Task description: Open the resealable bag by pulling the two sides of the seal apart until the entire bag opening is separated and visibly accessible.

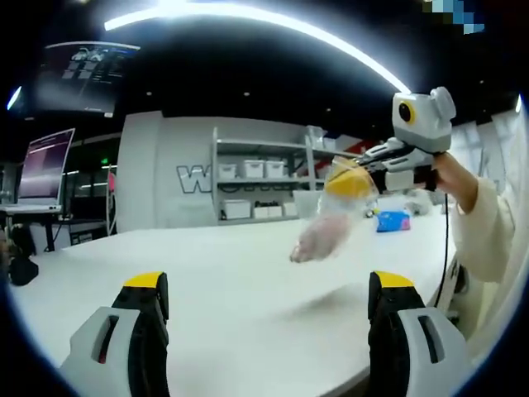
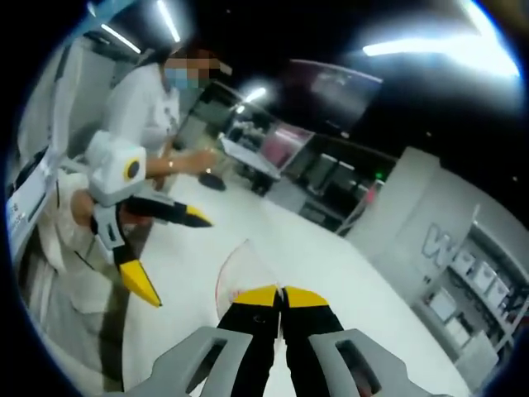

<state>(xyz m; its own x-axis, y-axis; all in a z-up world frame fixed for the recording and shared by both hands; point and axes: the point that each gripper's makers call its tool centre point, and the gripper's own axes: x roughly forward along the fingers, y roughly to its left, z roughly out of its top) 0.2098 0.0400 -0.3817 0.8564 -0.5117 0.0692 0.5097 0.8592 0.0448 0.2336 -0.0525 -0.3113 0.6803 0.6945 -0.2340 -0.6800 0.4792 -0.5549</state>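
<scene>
1. Wide white counter (image 1: 248, 281) lies bare below, its front edge near the yellow-tipped left gripper (image 1: 269, 289), fingers spread wide, holding nothing.
2. Farther off, right gripper (image 2: 281, 296) fingers pinch the clear resealable plastic bag (image 1: 326, 227), hanging above the counter.

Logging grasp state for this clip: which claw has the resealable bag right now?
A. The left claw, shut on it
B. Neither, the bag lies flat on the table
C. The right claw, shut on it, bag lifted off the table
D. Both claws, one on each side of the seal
C: the right claw is shut on the bag, which hangs above the table, while the left claw stands open and holds nothing.
</scene>
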